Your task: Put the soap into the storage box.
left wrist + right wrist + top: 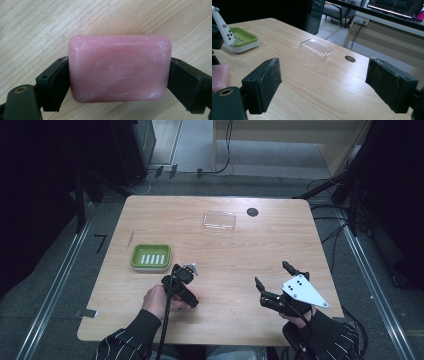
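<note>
Clamping a pink soap bar (120, 68), its embossed stamp unreadable.

Even overhead light falls on the pale wooden table (220, 270), while the floor and room around it sink into near black. Shadows are soft and short. The clear plastic lid (316, 50) catches faint glare. The high view is slightly soft; near black jaws blur a little.
</note>
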A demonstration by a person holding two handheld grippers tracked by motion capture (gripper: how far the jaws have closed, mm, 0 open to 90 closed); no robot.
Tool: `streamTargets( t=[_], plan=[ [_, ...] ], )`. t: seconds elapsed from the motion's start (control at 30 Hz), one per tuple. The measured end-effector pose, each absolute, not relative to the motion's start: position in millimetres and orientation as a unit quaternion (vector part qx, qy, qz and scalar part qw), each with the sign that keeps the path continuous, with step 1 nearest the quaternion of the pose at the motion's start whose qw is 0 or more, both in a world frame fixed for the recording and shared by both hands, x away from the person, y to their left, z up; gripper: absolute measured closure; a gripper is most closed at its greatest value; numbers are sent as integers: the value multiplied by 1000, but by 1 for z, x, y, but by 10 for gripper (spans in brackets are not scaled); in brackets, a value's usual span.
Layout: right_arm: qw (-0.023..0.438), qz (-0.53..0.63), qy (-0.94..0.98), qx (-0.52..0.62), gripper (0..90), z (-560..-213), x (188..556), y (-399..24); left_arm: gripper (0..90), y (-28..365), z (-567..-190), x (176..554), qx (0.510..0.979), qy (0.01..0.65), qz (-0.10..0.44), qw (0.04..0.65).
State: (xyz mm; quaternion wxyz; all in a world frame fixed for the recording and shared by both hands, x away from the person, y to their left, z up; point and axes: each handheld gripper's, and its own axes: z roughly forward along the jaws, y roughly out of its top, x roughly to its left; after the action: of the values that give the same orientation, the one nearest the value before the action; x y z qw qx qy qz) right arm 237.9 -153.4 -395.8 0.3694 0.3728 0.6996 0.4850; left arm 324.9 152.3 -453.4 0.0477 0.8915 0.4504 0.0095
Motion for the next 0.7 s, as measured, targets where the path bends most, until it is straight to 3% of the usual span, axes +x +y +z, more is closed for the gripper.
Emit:
streamTargets(
  t=[0.7],
  plan=[
    [371, 485, 699, 372, 132, -396, 238, -153, 135, 152, -458, 323, 892, 449, 15, 45]
  ],
)
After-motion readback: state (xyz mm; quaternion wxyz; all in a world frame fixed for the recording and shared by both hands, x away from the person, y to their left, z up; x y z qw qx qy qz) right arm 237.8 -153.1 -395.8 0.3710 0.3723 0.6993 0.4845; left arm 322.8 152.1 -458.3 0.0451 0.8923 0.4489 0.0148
